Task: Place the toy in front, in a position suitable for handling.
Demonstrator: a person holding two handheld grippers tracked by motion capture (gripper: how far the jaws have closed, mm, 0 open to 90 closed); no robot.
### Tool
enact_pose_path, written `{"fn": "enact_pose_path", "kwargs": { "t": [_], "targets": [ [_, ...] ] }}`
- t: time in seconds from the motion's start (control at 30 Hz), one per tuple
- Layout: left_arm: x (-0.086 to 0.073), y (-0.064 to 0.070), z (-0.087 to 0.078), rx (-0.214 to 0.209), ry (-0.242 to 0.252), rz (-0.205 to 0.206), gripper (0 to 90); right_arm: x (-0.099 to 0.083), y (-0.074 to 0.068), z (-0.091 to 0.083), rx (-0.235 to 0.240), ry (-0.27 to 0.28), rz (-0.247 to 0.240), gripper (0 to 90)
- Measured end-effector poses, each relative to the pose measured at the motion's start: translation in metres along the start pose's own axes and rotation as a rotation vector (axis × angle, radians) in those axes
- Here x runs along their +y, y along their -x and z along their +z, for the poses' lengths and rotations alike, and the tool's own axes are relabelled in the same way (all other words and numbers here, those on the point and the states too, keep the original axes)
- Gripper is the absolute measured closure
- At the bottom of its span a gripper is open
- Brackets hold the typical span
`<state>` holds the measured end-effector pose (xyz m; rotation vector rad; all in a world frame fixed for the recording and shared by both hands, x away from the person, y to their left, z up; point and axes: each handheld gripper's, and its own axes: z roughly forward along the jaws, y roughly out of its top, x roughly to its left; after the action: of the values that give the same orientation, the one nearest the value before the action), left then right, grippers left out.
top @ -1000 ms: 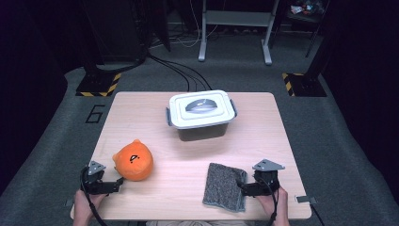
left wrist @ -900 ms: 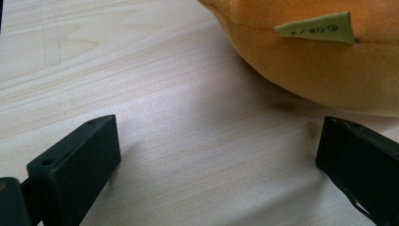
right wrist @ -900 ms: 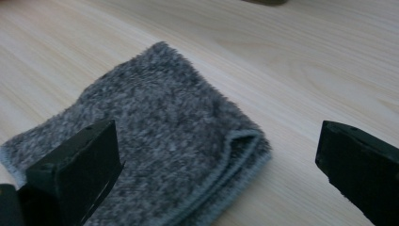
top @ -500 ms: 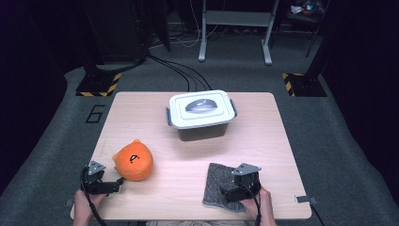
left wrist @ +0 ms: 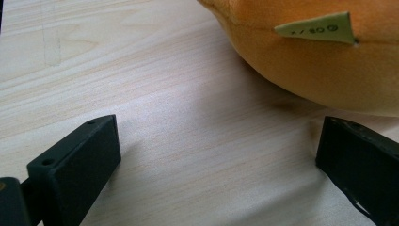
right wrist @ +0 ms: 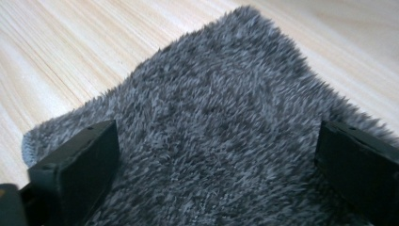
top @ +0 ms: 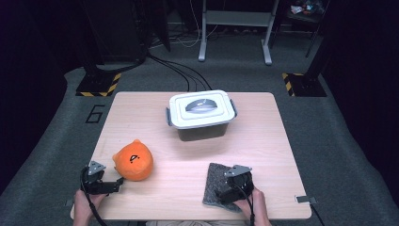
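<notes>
Hand-held gripper [top: 221,194] over grey cloth [top: 215,181], wooden table [top: 263,136].

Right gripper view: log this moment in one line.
right gripper: open, over fuzzy grey cloth | left gripper: open, beside orange plush toy | white-lidded plastic box: closed

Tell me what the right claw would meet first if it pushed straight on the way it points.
The grey fuzzy cloth: the right claw is open, its jaws spread over the pile just ahead. Whether they already touch it is unclear.

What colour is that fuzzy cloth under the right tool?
Dark grey, flecked lighter; the fuzzy cloth shows best in the right gripper view.
</notes>
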<state>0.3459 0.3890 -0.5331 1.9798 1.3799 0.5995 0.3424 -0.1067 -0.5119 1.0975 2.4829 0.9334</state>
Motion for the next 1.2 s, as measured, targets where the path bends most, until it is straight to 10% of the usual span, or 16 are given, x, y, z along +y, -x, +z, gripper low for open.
{"fn": "enact_pose_path", "kwargs": {
  "t": [1.2],
  "targets": [
    [0.0003,-0.0003,-0.0008,-0.004,-0.010,0.002,0.1,-0.0094,0.0060,-0.0045,-0.036,0.042,0.041,52.2]
  ]
}}
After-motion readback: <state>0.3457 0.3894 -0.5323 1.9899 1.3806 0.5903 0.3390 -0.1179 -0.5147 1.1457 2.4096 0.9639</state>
